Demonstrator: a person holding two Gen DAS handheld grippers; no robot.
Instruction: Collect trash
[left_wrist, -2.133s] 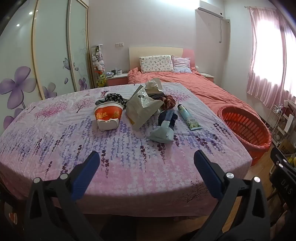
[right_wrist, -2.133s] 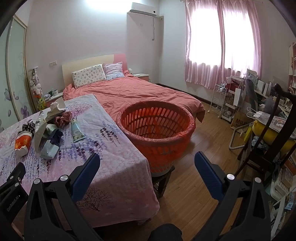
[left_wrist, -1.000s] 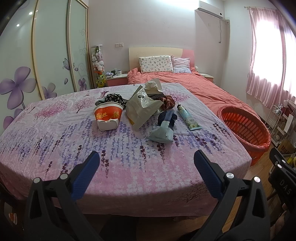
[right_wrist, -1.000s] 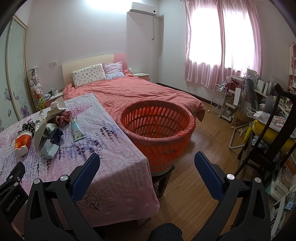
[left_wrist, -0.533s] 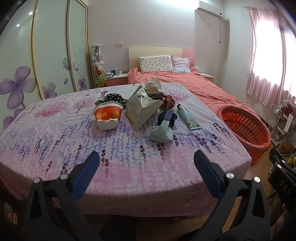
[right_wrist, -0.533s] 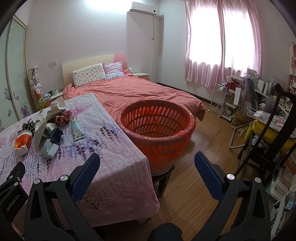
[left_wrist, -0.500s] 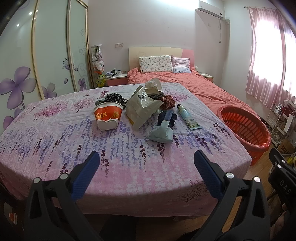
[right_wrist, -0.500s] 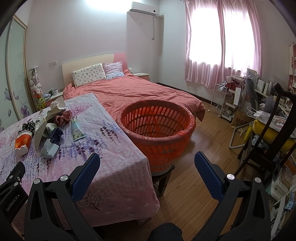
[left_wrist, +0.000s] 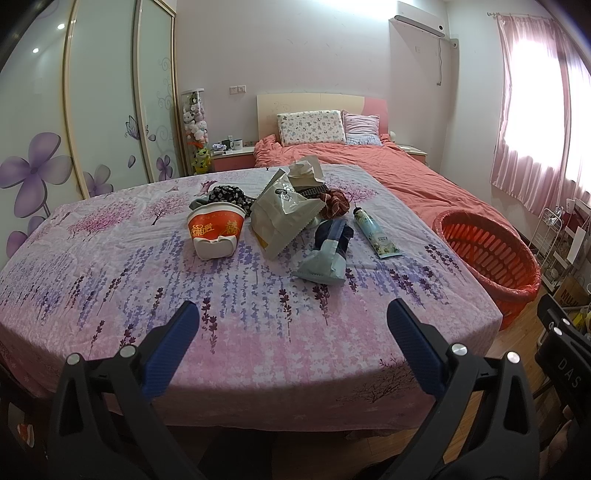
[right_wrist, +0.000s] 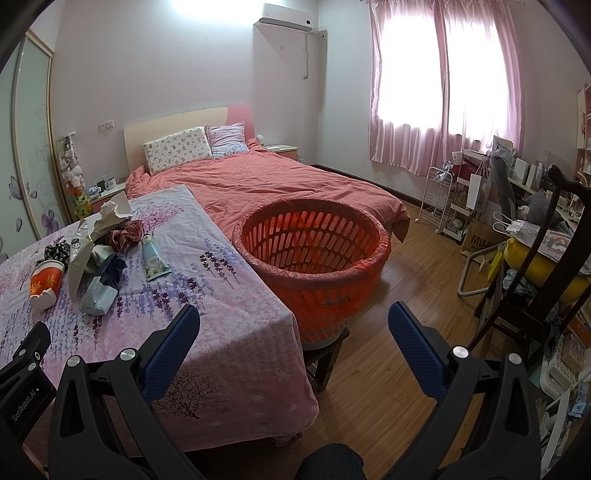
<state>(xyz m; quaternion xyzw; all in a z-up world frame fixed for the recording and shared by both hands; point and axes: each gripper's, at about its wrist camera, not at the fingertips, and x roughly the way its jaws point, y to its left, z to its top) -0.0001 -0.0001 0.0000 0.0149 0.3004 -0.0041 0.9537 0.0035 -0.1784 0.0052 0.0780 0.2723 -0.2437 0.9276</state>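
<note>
**Both grippers poised, nothing yet lifted from cluttered desk**

A desk (left_wrist: 110, 295) draped in a lavender-print cloth carried the trash in a cluster near its far middle, while the orange basket (right_wrist: 314, 258), lined with a red bag, stood just beside the desk's right edge, raised on a low stool. The left gripper (left_wrist: 291, 325) and right gripper (right_wrist: 293, 325) both hung short of the near edge, jaws spread wide and holding nothing. The sensible opening appeared to be the nearest piece, a pale blue pouch (left_wrist: 323, 262), taken across its narrow width; the crumpled snack bag (left_wrist: 282, 214) would likely need pinching at a fold rather than its slack face. The cracked paper cup (left_wrist: 215, 232) lay on its side and might crush under a hard squeeze. The tube (left_wrist: 376, 234) lay apart, to the right. Dark patterned fabric and a reddish bundle behind the bag were partly hidden; whether they counted as trash could not be told
</note>
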